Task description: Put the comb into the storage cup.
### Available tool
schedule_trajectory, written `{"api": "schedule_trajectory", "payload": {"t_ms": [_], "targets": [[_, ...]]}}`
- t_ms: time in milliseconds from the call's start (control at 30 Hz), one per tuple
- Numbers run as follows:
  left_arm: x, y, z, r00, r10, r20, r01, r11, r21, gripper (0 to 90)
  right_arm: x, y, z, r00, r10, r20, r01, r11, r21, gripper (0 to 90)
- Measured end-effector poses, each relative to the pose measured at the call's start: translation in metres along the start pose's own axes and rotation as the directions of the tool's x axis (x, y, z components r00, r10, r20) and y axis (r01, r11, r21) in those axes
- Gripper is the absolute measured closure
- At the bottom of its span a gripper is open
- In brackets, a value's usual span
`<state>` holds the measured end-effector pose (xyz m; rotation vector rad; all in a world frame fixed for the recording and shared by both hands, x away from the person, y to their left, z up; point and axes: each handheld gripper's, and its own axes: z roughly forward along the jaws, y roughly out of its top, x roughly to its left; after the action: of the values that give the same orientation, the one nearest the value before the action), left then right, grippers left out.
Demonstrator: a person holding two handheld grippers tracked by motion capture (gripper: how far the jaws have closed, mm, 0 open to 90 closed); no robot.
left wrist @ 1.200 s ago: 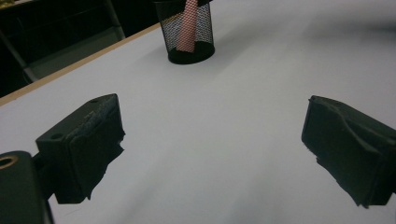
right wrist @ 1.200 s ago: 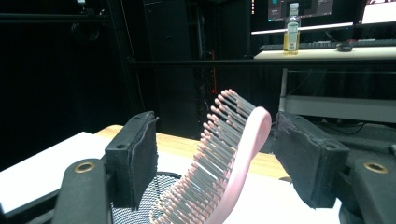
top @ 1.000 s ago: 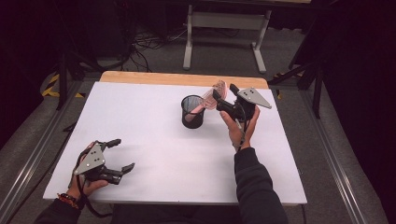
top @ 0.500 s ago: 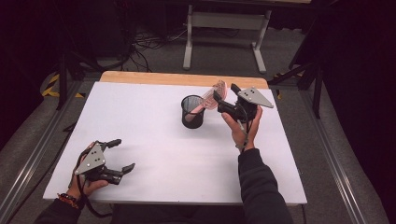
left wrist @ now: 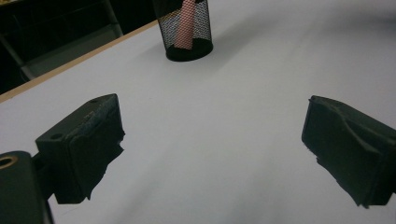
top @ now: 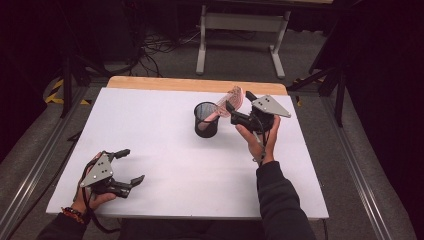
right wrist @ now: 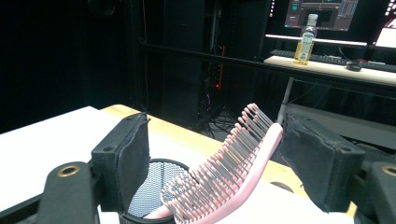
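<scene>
A black mesh cup (top: 206, 120) stands upright on the white table (top: 150, 130), right of its middle. A pink hairbrush (top: 231, 100) sits handle-down in the cup, and its bristled head leans out toward the right. My right gripper (top: 239, 101) is open around that head. In the right gripper view the hairbrush (right wrist: 224, 177) rises from the cup (right wrist: 154, 186) between the wide-apart jaws, its back close to the right-hand one. My left gripper (top: 134, 165) rests open near the front left edge with nothing between its jaws (left wrist: 210, 140). From there the cup (left wrist: 186, 28) stands far off.
A wooden strip (top: 195, 85) runs along the table's far edge. Beyond it stand a metal stand (top: 240, 30) and cables on the floor. A desk with a bottle (right wrist: 306, 39) and a monitor lies behind in the right gripper view.
The right hand has shifted only slightly beside the brush. The left gripper and the cup have not moved.
</scene>
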<state>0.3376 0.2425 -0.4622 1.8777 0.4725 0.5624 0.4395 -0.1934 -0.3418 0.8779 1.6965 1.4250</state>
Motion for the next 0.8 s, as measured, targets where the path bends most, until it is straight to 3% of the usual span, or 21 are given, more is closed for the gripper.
{"api": "schedule_trajectory", "payload": {"t_ms": [500, 800], "targets": [[0.0, 0.0, 0.001, 1.0, 0.001, 0.002, -0.001, 1.0, 0.004, 6.5, 0.009, 0.001, -0.006, 0.9963, -0.076, -0.039, 0.078, 0.996, 0.035, 21.2], [0.0, 0.0, 0.001, 1.0, 0.003, -0.002, -0.003, 0.9999, 0.01, 6.5, 0.017, 0.003, -0.014, 0.9918, -0.109, -0.067, 0.11, 0.994, 0.008, 19.6]]}}
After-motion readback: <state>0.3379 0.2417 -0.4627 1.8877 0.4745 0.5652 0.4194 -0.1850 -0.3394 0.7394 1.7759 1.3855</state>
